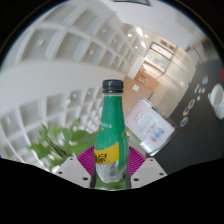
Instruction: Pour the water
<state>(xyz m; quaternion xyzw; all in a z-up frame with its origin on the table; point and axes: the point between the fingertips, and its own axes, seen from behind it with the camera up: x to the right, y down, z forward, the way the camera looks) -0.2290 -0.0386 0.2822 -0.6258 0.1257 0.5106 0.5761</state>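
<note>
Bottle [112, 135], green with a dark cap, stands upright between the gripper [110, 170] jaws, which press its lower body; leafy plant [62, 143] beside it, shelving [60, 50] beyond.

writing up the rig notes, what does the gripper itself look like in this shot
The gripper shows as two pale, light grey fingers with angular, faceted tips. Each bears a bright magenta pad on its inner face. No cables, markings, hand or sleeve show in the gripper view.

I see a green bottle [112, 135] with its dark cap on, upright, seemingly clamped between the fingers at 6 o'clock.
</note>
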